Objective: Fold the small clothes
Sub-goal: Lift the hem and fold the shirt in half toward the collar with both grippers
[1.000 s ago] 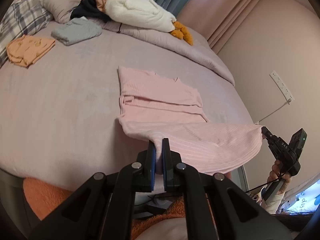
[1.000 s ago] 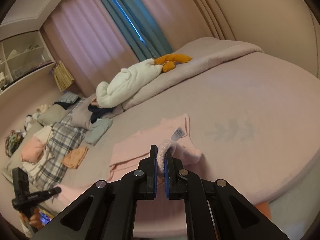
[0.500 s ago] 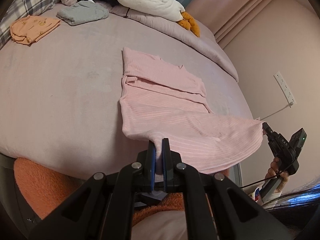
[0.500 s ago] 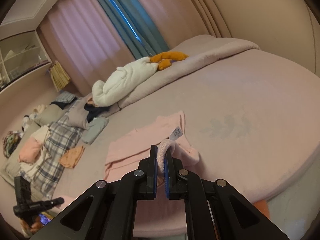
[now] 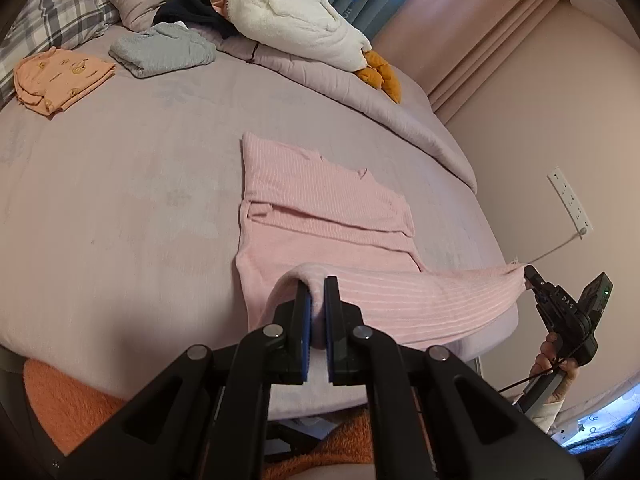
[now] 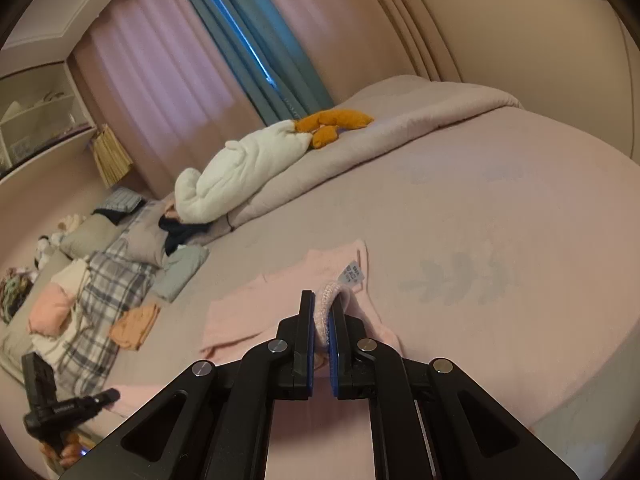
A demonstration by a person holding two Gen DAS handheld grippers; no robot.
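"DAS" on right gripper [image 5: 529, 276]

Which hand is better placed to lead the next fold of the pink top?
Neither alone, probably: the left tool and right tool each pinch a bottom corner of the pink top, so both should carry the hem forward.

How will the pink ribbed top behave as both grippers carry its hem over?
Likely floppy: the pink ribbed top sags between the left gripper and right gripper. Probably light, since pinched edges hold it. The knit may stretch.
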